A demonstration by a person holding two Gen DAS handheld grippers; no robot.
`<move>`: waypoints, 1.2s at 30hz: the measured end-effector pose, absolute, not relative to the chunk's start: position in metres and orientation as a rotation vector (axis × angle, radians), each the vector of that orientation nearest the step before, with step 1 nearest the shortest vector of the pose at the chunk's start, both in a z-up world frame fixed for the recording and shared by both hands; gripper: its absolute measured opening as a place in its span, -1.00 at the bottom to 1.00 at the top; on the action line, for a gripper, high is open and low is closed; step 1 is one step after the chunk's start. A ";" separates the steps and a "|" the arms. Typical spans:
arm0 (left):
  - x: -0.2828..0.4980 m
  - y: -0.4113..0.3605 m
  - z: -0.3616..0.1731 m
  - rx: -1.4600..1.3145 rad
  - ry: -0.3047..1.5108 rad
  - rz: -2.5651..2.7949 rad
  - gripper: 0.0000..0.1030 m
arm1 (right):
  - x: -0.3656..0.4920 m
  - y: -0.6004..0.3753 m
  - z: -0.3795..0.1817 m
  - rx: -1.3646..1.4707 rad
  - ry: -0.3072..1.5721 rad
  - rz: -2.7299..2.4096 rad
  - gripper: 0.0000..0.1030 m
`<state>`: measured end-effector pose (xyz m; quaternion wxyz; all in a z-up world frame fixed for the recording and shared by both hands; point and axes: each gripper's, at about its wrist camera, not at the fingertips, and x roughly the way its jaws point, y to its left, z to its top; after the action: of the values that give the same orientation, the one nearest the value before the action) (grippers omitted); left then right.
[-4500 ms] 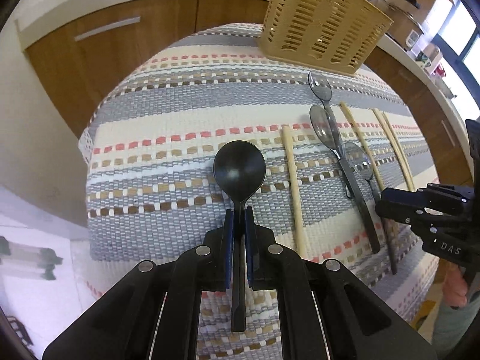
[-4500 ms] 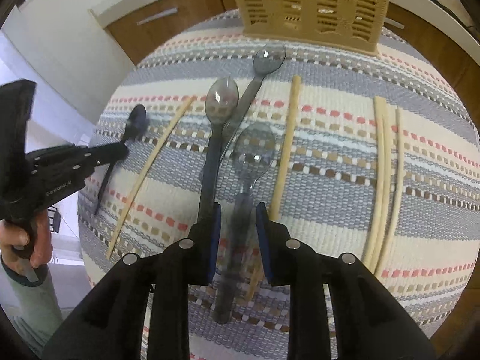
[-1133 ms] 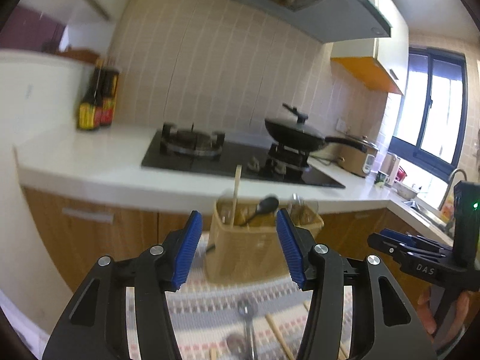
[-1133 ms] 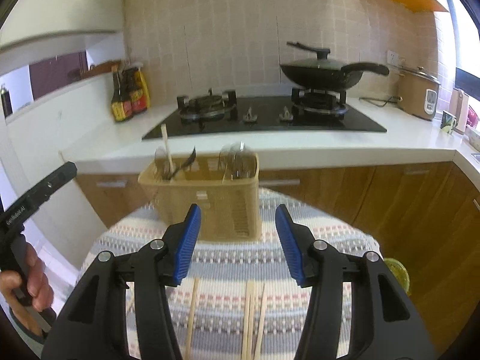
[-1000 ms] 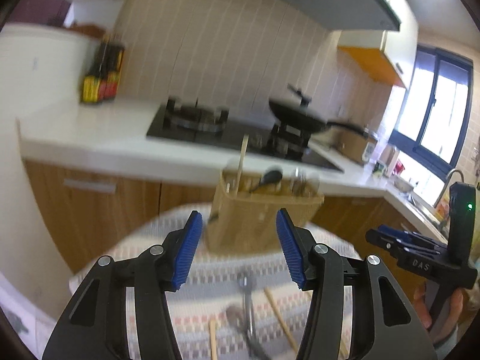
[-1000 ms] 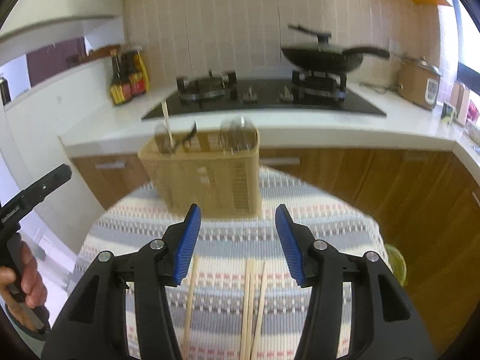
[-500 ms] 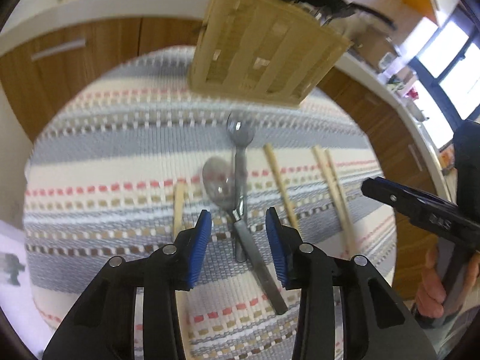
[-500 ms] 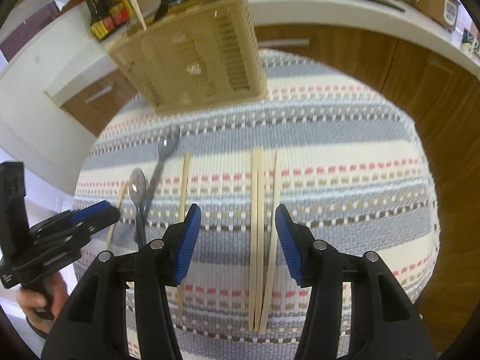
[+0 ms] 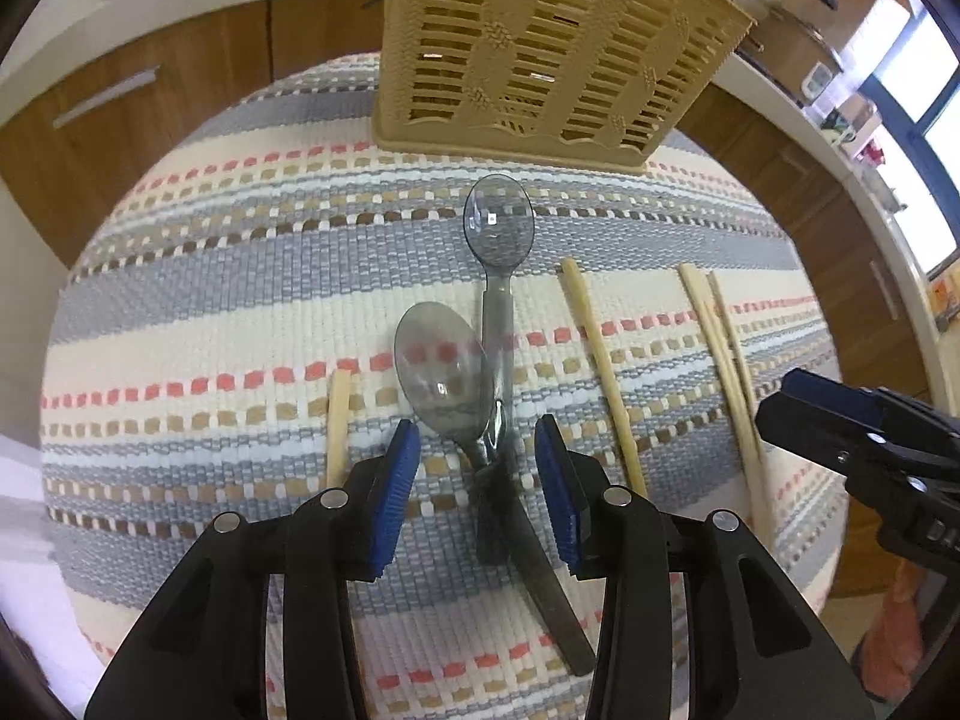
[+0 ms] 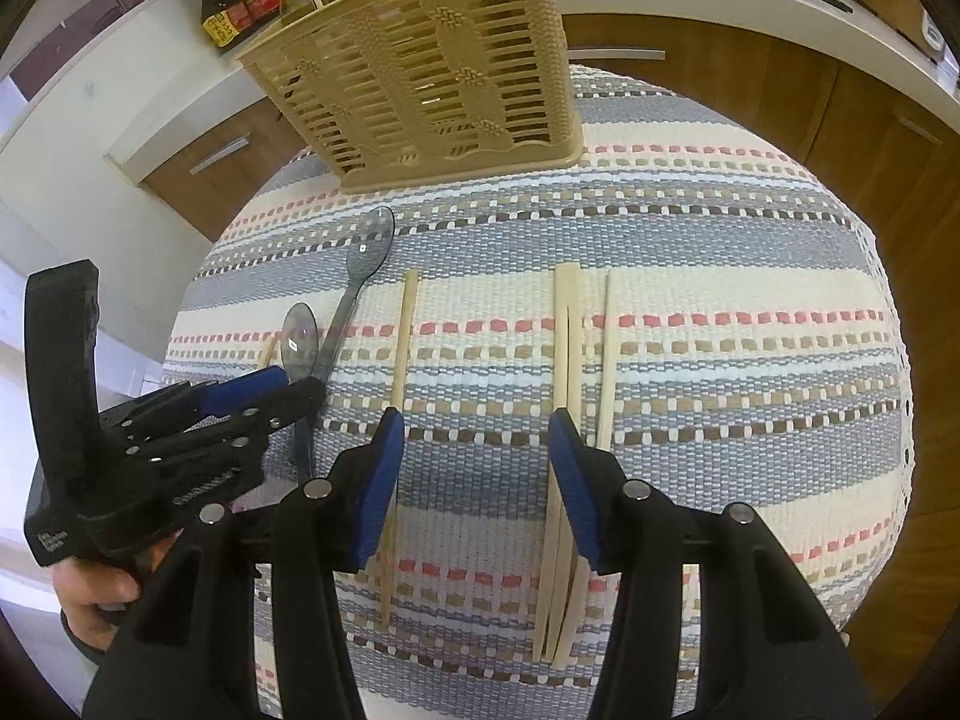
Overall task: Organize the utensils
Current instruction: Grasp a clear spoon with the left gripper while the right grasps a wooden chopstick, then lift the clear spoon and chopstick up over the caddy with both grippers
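Two clear grey spoons lie crossed on the striped cloth: the near spoon [image 9: 441, 366] and the far spoon [image 9: 498, 228]. My left gripper [image 9: 477, 468] hangs open just above their crossed handles, its blue pads on either side and not touching them. Pale chopsticks lie around: one left of the spoons [image 9: 338, 426], one to the right [image 9: 600, 360], and a pair further right [image 9: 720, 348]. My right gripper [image 10: 474, 462] stands open over the cloth between the single chopstick [image 10: 402, 348] and the chopstick pair [image 10: 567, 330], holding nothing. The tan slotted basket [image 9: 540, 48] stands behind.
The basket [image 10: 432, 78] holds utensils whose tops poke out. Wooden cabinets and a white counter with sauce bottles [image 10: 240, 6] lie behind the round table. The cloth's edge [image 10: 888, 420] drops off at the right. A hand [image 10: 90, 588] holds the left gripper [image 10: 294, 387].
Both grippers have tipped downward and sunk from facing the kitchen to hanging over the table. The left jaws have narrowed and now straddle the spoon handles.
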<state>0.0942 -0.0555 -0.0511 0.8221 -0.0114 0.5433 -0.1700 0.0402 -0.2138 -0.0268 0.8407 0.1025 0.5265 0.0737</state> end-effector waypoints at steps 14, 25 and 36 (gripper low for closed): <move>0.098 -0.066 -0.051 0.002 1.139 -0.370 -0.82 | 0.058 -0.214 -0.039 0.302 1.176 0.215 -0.10; 0.106 -0.018 -0.040 -0.122 1.125 -0.398 -0.83 | 0.087 -0.157 -0.062 0.180 1.235 0.200 -0.59; 0.099 0.010 0.002 -0.171 0.970 -0.452 -0.83 | 0.075 -0.149 -0.043 0.061 1.144 0.184 -0.92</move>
<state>0.0994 0.0096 0.0017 0.8568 -0.0814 0.4615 -0.2151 0.0747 -0.1486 -0.0432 0.8363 0.0288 0.5406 0.0871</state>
